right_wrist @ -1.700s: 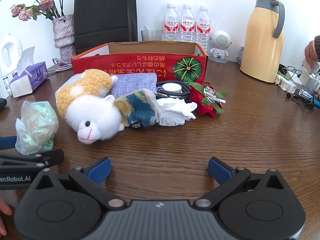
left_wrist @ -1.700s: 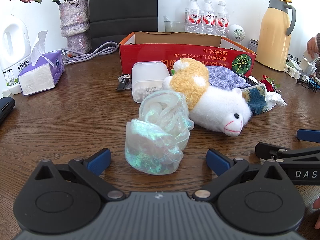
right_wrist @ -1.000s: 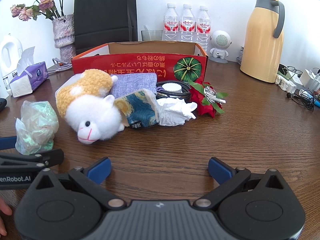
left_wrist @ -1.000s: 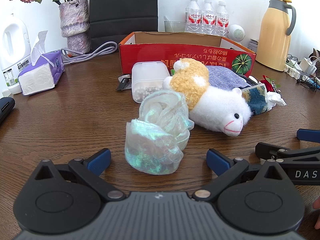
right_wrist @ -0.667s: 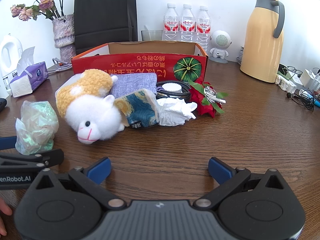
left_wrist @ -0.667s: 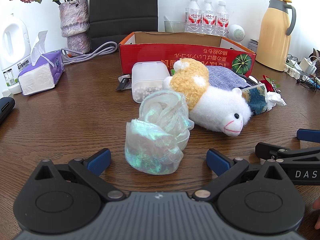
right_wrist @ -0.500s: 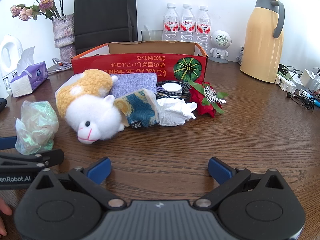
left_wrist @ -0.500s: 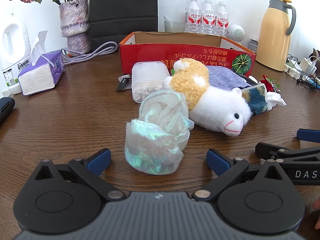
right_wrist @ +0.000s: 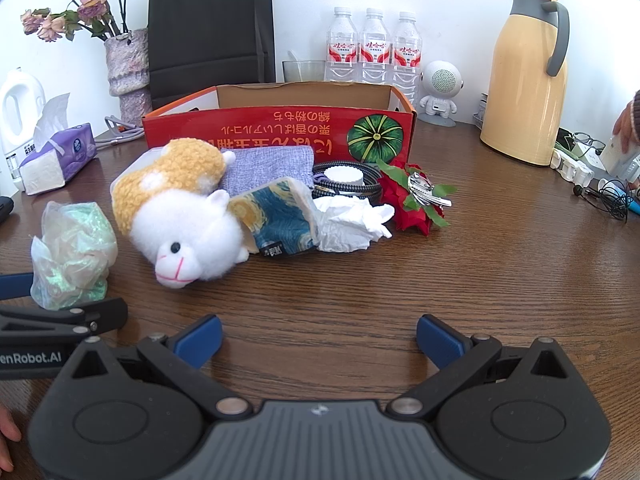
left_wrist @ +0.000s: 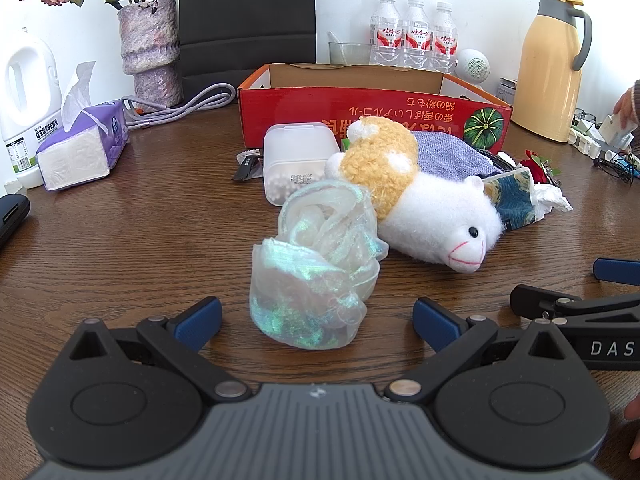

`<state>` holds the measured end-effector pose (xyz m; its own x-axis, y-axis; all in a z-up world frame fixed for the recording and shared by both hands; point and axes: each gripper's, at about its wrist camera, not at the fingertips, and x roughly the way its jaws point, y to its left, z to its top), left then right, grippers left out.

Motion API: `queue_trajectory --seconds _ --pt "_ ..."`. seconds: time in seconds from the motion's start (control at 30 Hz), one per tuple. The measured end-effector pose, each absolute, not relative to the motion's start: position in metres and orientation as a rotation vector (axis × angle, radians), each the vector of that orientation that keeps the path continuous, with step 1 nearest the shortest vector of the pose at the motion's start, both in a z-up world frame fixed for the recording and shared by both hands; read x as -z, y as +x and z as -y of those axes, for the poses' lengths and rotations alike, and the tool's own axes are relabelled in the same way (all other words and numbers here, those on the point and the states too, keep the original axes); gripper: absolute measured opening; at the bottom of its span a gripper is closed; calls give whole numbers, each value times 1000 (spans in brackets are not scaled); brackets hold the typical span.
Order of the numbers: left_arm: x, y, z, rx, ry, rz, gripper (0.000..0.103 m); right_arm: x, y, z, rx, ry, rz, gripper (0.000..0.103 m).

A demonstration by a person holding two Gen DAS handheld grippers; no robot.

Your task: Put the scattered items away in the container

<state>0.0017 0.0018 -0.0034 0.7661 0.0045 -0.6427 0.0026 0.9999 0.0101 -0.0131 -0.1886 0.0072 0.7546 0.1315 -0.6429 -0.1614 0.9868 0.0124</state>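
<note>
The red cardboard box (right_wrist: 280, 136) shows only its front wall and rim; what lies inside is hidden. The plush alpaca (left_wrist: 420, 200) covers part of the grey-blue cloth pouch (left_wrist: 452, 158) and the near end of the white lidded container (left_wrist: 296, 164). At the table's right edge, a person's hand (right_wrist: 626, 122) is cut off by the frame. The small print on the container is too small to read.

Bare table (right_wrist: 500, 280) ahead of right claw (right_wrist: 319, 338); iridescent bag (left_wrist: 316, 268) blocks left claw (left_wrist: 316, 318).
</note>
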Motion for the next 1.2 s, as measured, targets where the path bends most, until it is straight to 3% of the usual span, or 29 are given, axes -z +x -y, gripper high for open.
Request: queue_trajectory --seconds 1.2 --pt "4 3 -4 0 16 -694 103 -6 -12 189 -173 -49 -697 103"
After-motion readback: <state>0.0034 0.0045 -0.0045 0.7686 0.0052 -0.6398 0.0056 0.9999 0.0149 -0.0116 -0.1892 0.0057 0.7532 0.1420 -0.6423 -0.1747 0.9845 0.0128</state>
